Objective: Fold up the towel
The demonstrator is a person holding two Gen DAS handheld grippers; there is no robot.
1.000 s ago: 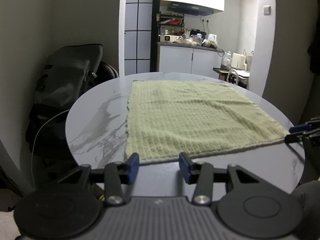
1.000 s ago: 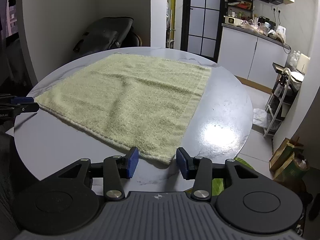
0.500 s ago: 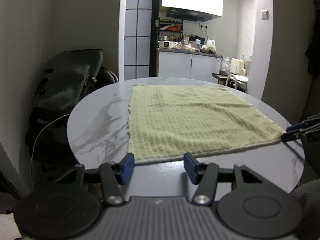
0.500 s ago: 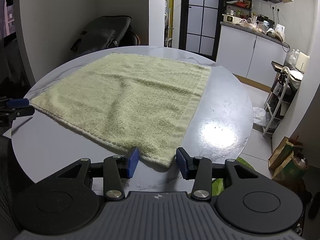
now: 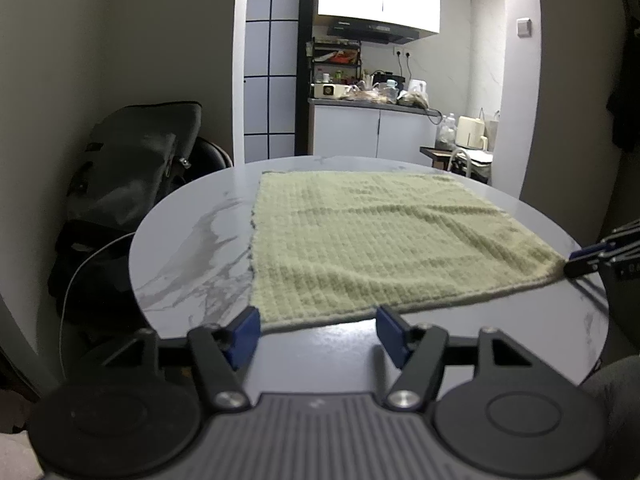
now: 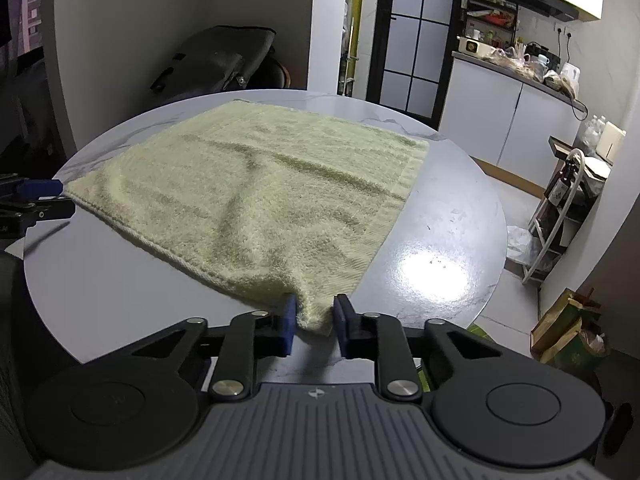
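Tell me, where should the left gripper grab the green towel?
Probably the near left corner of the towel, coming in low from the table's near edge. That corner lies flat just ahead of the open left gripper; the right gripper already pinches the other near corner.

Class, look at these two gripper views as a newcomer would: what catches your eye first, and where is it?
A pale green towel lies spread flat, covering much of the round marble table. At its near corner the right gripper has just been closing and pinches the cloth, while the left gripper has just been opening at the other near corner, gripping nothing.
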